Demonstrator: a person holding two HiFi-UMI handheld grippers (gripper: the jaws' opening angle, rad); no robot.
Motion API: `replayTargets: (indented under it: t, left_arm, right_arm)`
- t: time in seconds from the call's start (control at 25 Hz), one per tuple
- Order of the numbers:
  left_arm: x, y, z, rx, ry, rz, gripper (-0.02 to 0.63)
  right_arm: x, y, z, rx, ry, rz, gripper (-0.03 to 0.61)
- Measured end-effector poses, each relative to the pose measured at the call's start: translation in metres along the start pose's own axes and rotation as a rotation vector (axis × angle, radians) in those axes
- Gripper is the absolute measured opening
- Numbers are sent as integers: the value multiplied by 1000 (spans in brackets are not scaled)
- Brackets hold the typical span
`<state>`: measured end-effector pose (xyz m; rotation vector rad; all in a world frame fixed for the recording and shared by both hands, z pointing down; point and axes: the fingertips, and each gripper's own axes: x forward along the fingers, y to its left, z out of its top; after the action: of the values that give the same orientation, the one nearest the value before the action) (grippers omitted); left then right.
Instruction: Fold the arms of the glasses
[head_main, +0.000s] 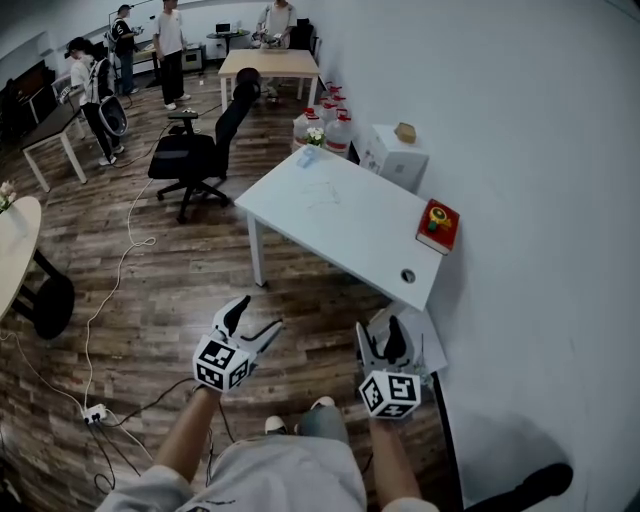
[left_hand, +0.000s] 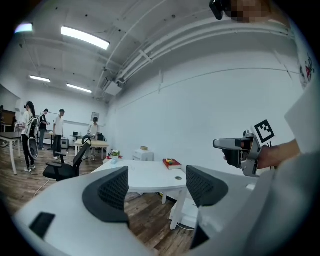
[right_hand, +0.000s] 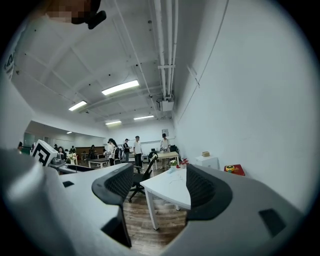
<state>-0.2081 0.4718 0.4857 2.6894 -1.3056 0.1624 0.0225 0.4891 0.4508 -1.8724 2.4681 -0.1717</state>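
Note:
Both grippers hang over the wood floor, short of the white table (head_main: 300, 225). My left gripper (head_main: 255, 318) stands open with nothing between its black pads (left_hand: 112, 192). Beside it, my right gripper (head_main: 383, 335) is open too and holds nothing; its pads (right_hand: 205, 192) frame the table's near corner. Faint thin marks (head_main: 322, 195) lie on the middle of the tabletop, too small to tell as glasses. In the left gripper view the right gripper (left_hand: 240, 150) shows at the right, held by a hand.
On the table's right end, by the wall, lies a red book (head_main: 438, 226) with a small green-and-yellow thing on it. A black office chair (head_main: 200, 150) stands left of the table. Water jugs (head_main: 325, 120) and a white cabinet (head_main: 395, 155) stand behind it. Cables and a power strip (head_main: 95, 412) lie on the floor. Several people stand at the back.

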Motion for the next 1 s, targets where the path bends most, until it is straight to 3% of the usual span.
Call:
replayTargets:
  t: [0.52, 1.0]
  left_arm:
    - [58, 27, -10, -14, 42, -28, 344]
    - [210, 99, 8, -27, 85, -1, 342]
  right_arm:
    - [51, -32, -25, 57, 51, -32, 305]
    - [226, -106, -18, 82, 71, 26, 304]
